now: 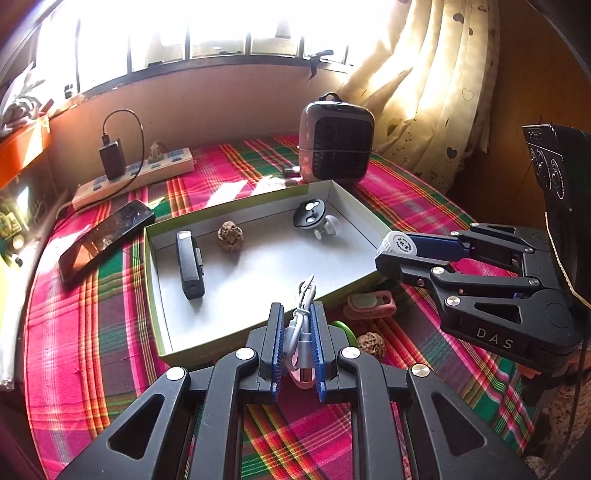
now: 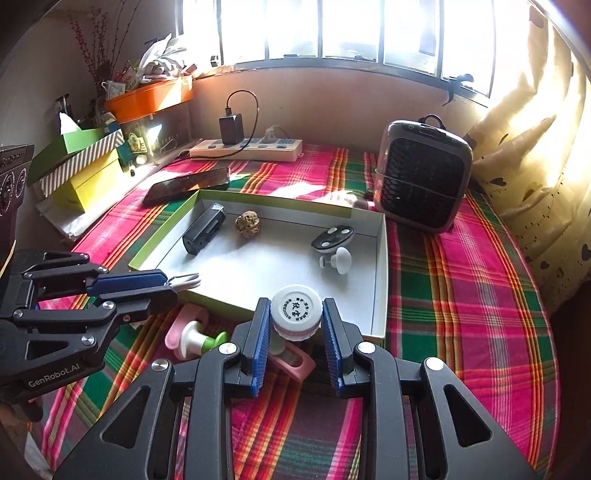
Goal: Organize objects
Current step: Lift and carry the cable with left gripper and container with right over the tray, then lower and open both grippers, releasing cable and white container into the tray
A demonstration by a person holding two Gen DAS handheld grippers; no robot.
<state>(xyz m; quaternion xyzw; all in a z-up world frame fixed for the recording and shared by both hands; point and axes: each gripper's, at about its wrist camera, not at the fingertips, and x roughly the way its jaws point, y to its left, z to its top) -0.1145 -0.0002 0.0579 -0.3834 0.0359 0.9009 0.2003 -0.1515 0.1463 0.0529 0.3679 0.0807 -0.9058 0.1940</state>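
Jaws clamped both sides: left gripper [image 1: 298,332] pinching a cable [image 1: 303,317], right gripper [image 2: 295,332] squeezing a bottle [image 2: 295,312], both near the box [image 2: 382,280] on the plaid tabletop [image 2: 461,295] by the window [image 2: 332,26].

A: We log the cloth [image 2: 461,280] as plaid: pink ground, green blocks, thin orange and yellow lines.

B: We agree. Tray [image 2: 380,280] white inside, lime green outside. In it we see a black block [image 2: 204,229], a tan knobbly nut [image 2: 248,223], and a black fob [image 2: 332,237] with white buttons.

A: Both grippers black with blue pads [image 2: 260,343] (ribbed). We note a white cap [image 2: 296,308] with dark print, and a white cable [image 1: 301,325].

B: Curtain [image 1: 436,96] cream with dark hearts.
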